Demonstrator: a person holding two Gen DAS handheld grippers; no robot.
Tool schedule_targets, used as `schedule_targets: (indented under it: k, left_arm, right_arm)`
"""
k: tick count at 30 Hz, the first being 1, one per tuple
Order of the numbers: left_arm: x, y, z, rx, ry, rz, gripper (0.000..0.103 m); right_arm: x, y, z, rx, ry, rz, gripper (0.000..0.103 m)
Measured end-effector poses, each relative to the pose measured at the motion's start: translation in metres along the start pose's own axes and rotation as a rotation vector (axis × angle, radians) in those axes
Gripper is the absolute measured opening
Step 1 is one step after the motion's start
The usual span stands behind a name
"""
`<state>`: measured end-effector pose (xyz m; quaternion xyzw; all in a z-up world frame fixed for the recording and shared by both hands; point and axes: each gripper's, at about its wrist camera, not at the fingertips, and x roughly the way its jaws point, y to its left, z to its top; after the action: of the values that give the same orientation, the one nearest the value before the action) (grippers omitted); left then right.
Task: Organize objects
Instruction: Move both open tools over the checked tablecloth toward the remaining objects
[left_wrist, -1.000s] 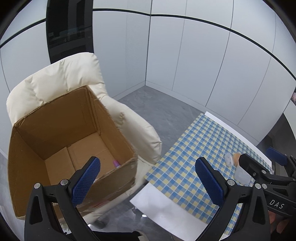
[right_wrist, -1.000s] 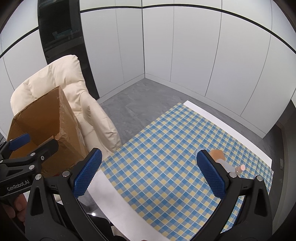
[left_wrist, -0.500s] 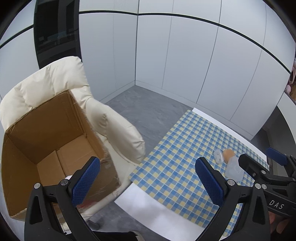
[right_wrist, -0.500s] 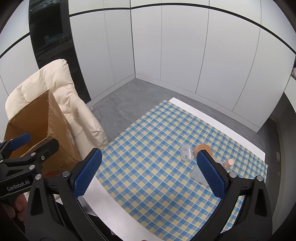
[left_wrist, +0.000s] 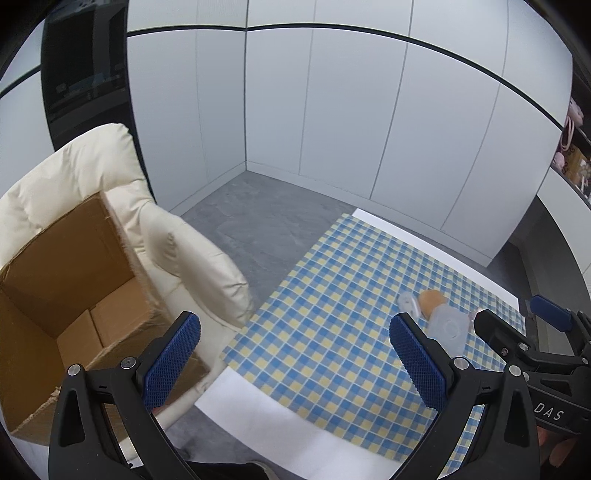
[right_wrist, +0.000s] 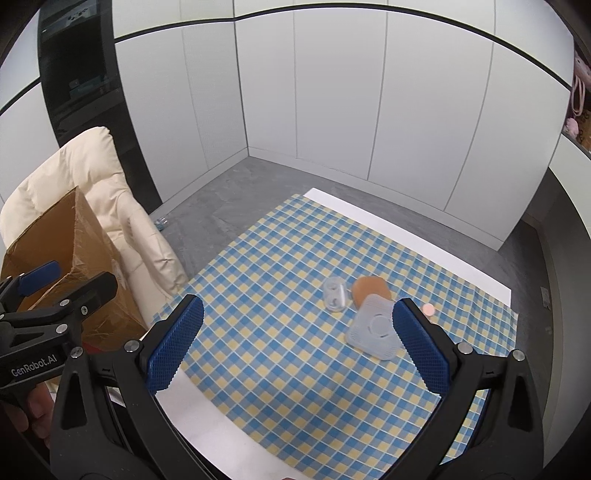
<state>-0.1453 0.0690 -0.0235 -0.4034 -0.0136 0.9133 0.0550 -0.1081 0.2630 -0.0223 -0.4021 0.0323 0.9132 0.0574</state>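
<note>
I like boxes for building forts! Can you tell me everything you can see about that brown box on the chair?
The cardboard box is plain brown, with worn, slightly crumpled edges. Its top is open and it sits upright on the seat of the cream padded chair, back against the cushion. Inside, the folded bottom flaps show, and nothing can be seen on the visible part of its floor. Shiny clear tape shows on its outer side in the right wrist view. No tongs touch it.

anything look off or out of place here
The cardboard box sits tilted on the cream armchair rather than on the floor or table, and its rim looks frayed. On the checked cloth a clear container lies on its side beside a translucent lid-like piece. Nothing looks spilled.
</note>
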Motion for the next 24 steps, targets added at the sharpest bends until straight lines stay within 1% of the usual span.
schedule_targets:
  k: [14,24]
  left_arm:
    - [0.005,-0.043,-0.001,0.056,0.007,-0.050,0.102]
    - [0.011,-0.068,-0.003,0.108,0.014,-0.083,0.102]
  right_arm:
    - [-0.011,-0.044,-0.010,0.055,0.003,-0.051,0.103]
    - [-0.016,-0.068,-0.019,0.077,0.008,-0.079,0.103]
